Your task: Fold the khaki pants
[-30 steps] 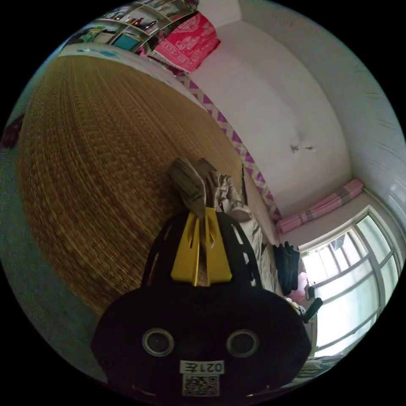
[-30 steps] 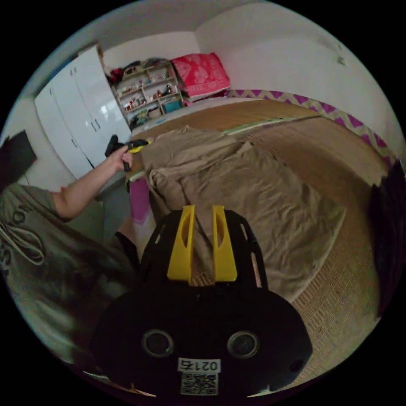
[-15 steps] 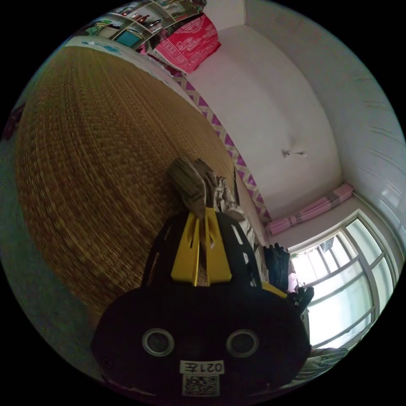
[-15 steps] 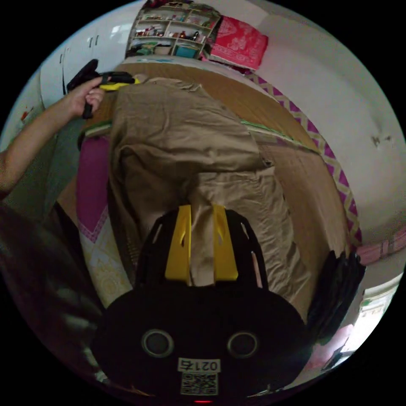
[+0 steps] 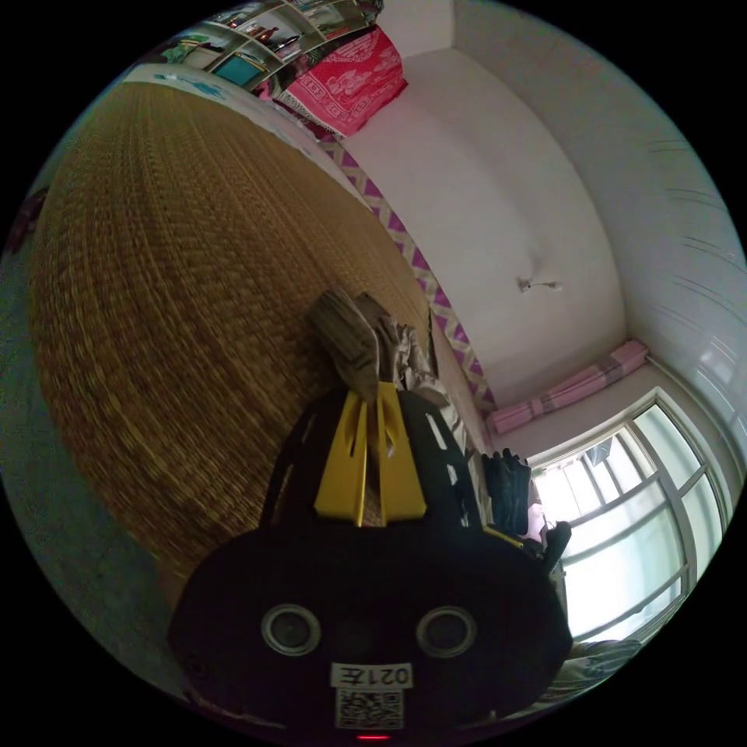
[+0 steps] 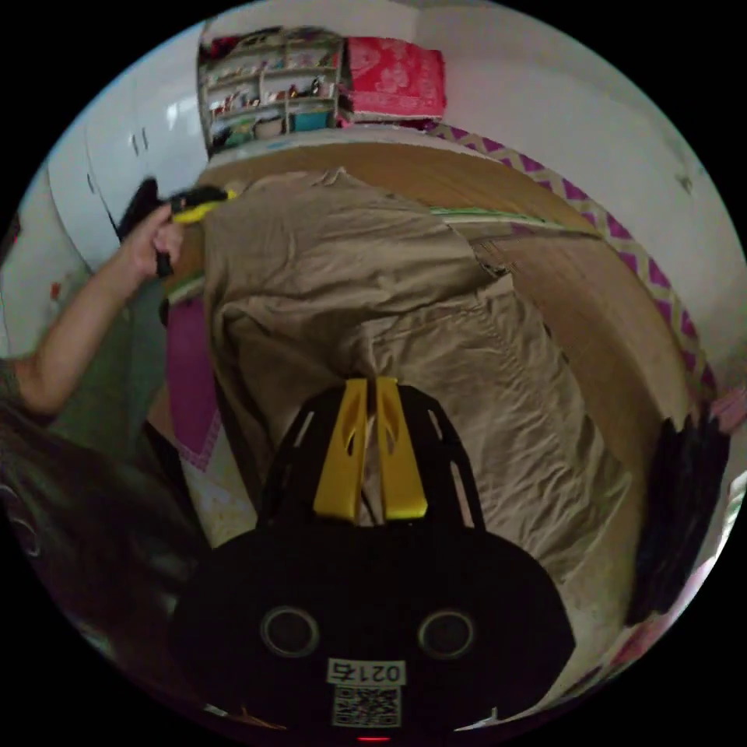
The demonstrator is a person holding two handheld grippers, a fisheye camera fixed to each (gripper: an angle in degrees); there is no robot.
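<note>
- The left gripper [image 5: 372,383] is pinching a bunched corner of the khaki pants [image 5: 354,342] between its yellow jaws, just as it was a moment ago.
- In the right gripper view, a hand [image 6: 148,241] is holding that same left gripper [image 6: 204,204] at the far corner of the khaki pants [image 6: 373,288], by the bed's edge.
- The right gripper [image 6: 370,381] was spread wide half a second ago. Now its jaws are pressed together on a fold of the pants.
- I think this means both grippers now have a hold, so the person can lift and fold the cloth over.
- The pants are lying spread out on the woven mat [image 6: 615,311] on the bed, wrinkled, and not folded neatly yet.
- The left gripper view is showing things the other is not: a bright window [image 5: 630,513] and a pink roll [image 5: 576,385] by the wall.
- The right gripper view is showing the whole spread of the pants, the shelves [image 6: 268,85] and the person's arm [image 6: 78,334].
- A red patterned cloth [image 6: 397,74] is sitting beside the shelves in both views.
</note>
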